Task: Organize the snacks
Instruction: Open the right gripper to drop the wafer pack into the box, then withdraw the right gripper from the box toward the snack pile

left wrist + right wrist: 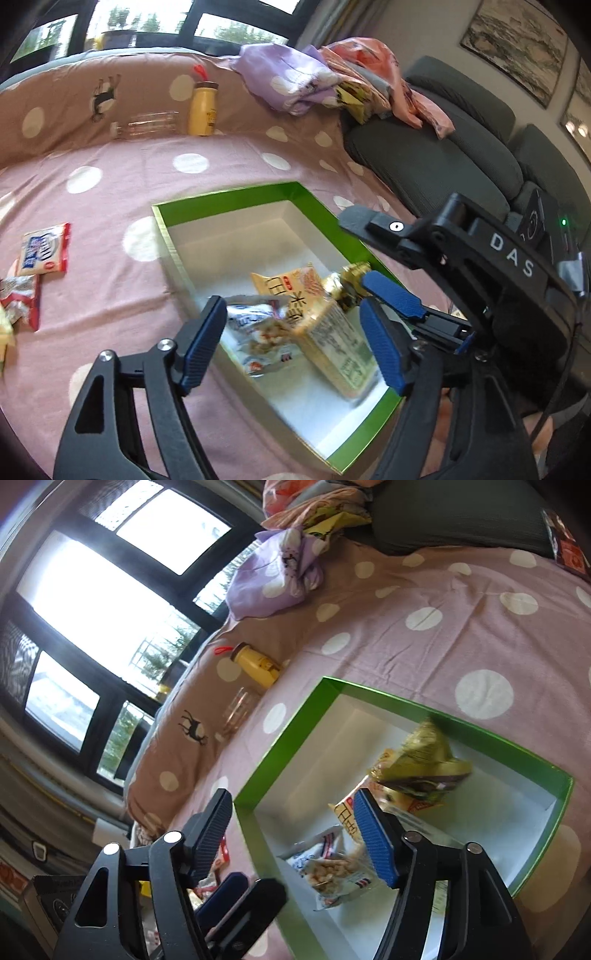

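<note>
A green box (229,194) with a white inside lies on the pink dotted sheet. In it are a yellow packet (332,332), a white and blue packet (255,325) and a gold packet (351,280). My left gripper (293,343) hovers open over the box, its pads clear of the packets below. At the box's right rim my right gripper (380,258) comes in, also open. In the right wrist view, the right gripper (291,836) is open above the box (280,746), with the blurred gold packet (424,760) atop the yellow packet (347,812) and the peanut packet (332,871) nearer.
Two loose snack packets (44,251) (22,302) lie on the sheet left of the box. A yellow bottle (203,107) stands and a clear bottle (147,125) lies at the back. Bunched purple cloth (295,81) and a grey sofa (436,162) are on the right.
</note>
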